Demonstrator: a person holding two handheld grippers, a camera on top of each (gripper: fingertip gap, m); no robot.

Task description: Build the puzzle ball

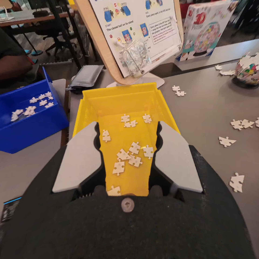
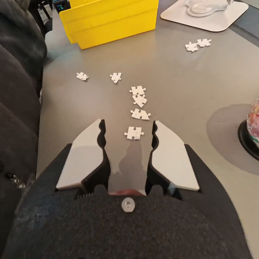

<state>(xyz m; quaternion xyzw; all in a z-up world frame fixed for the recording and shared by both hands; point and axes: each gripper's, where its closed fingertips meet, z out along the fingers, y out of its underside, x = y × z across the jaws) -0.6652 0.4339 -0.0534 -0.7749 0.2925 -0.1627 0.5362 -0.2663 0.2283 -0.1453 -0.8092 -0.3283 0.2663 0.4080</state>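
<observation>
Left wrist view, left to right: blue plastic bin (image 1: 33,123) holding white puzzle pieces face down; yellow plastic bin (image 1: 120,98) directly beneath the left gripper (image 1: 127,126), with a scatter of white jigsaw pieces (image 1: 128,155) on its floor. Jaws spread wide, nothing gripped, grey fingers (image 1: 81,157) framing the bin's interior from above. Behind the bin, wood-framed instruction sheet (image 1: 141,28) on a stand, printed text and pictures present, not transcribed; clear plastic bag (image 1: 134,56) clipped to it. Further right, printed cardboard puzzle box (image 1: 203,32), branded lettering present. At far right, partly built multicoloured puzzle ball (image 1: 248,71) on a black stand, top open, well apart from the left jaws. Loose white pieces (image 1: 227,141) on the grey table (image 1: 203,112).

Right wrist view only: dark fabric sleeve (image 2: 16,98) at left; outer wall of the yellow bin at top; white flat base plate (image 2: 207,18) at top right. Right gripper (image 2: 129,122) over the table, jaws wide apart and empty. Single white piece (image 2: 134,133) lying on the table between the fingertips; a row of further pieces (image 2: 138,100) just beyond. Ball and stand only at the right edge, blurred, well to the side of the jaws.
</observation>
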